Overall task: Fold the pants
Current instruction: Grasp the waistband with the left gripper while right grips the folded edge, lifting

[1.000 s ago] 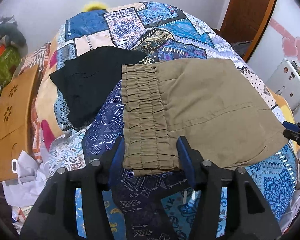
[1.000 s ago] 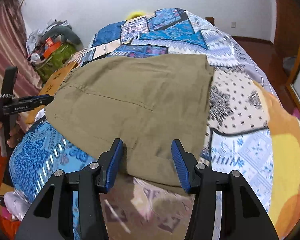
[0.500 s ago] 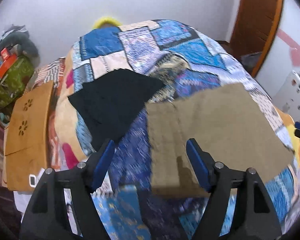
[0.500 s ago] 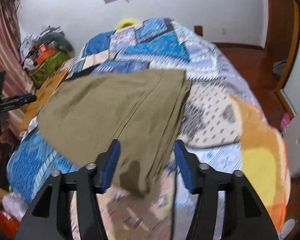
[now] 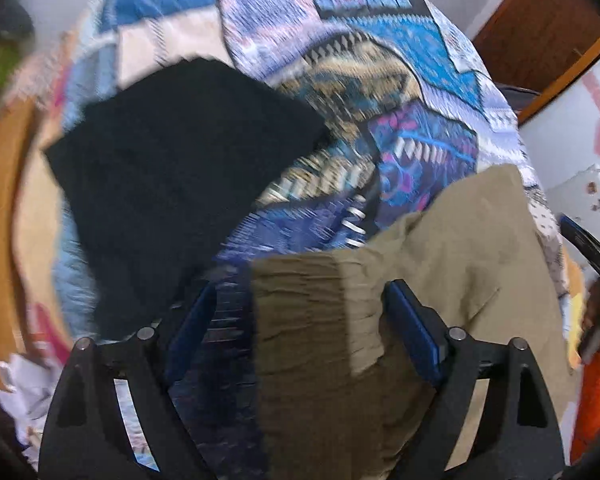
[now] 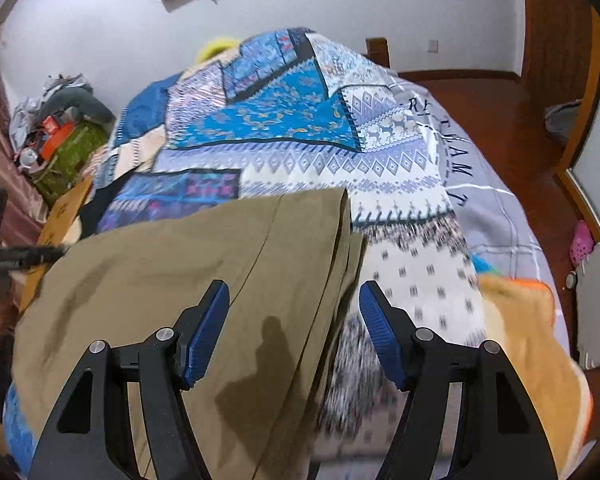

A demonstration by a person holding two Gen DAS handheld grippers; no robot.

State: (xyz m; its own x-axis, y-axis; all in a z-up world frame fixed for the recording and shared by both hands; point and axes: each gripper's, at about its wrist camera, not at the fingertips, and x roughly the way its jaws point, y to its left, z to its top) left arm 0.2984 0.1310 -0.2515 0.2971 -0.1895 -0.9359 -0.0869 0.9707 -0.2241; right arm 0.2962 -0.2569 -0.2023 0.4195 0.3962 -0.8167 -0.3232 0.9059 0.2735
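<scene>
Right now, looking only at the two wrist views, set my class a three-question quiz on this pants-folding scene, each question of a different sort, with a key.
1. True or false: the left gripper is clamped shut on the khaki pants.
2. Which part of the pants lies between the left gripper's fingers? A) hem B) gathered waistband C) pocket
3. Fill in: the garment on the patchwork quilt beyond the waistband is coloured ____.

Key
1. False: both it and the right gripper stand open.
2. B
3. Black: the black garment.
</scene>
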